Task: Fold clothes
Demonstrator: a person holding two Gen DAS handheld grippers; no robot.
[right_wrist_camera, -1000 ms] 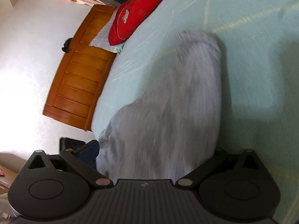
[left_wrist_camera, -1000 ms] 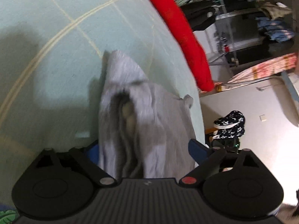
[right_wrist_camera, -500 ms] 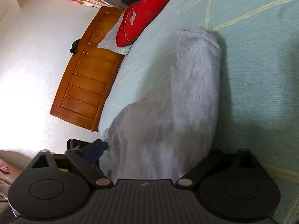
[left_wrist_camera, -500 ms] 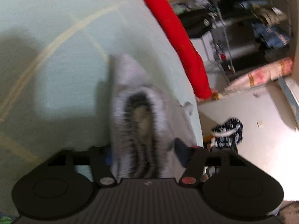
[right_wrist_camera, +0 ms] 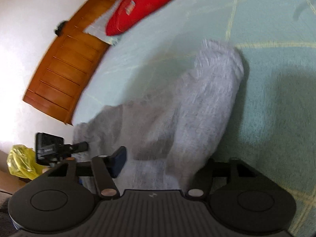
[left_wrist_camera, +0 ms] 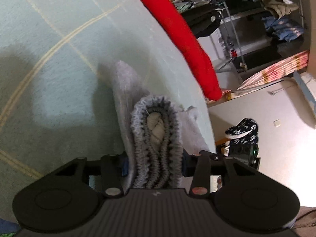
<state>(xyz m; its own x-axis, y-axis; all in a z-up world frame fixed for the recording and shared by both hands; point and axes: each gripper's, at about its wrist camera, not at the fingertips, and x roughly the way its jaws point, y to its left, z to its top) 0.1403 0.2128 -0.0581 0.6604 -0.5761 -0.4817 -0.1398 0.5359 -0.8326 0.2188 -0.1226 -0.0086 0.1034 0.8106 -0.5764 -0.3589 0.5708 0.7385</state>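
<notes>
A grey knit garment [left_wrist_camera: 156, 138] lies on the pale green bed sheet [left_wrist_camera: 59, 79]. Its ribbed edge is bunched into folds between the pads of my left gripper [left_wrist_camera: 155, 164], whose jaws are closing and press on the cloth from both sides. In the right wrist view the same grey garment [right_wrist_camera: 207, 98] stretches away over the sheet [right_wrist_camera: 276, 118]. My right gripper [right_wrist_camera: 163, 164] straddles its near end with the jaws closing. The blue left pad [right_wrist_camera: 118, 162] stands at the cloth's edge, while the other finger is hidden under the fabric.
A long red pillow [left_wrist_camera: 177, 25] [right_wrist_camera: 148, 4] lies along the bed's far side by a wooden headboard [right_wrist_camera: 65, 63]. Off the bed edge are shelves of clothes [left_wrist_camera: 276, 19], a dark patterned item [left_wrist_camera: 243, 132], a yellow bag [right_wrist_camera: 21, 162] and a black device [right_wrist_camera: 49, 144].
My left jaws have narrowed onto the grey garment and bunched its ribbed edge. The right jaws have narrowed around the cloth, and the right view has tilted and shifted slightly.
</notes>
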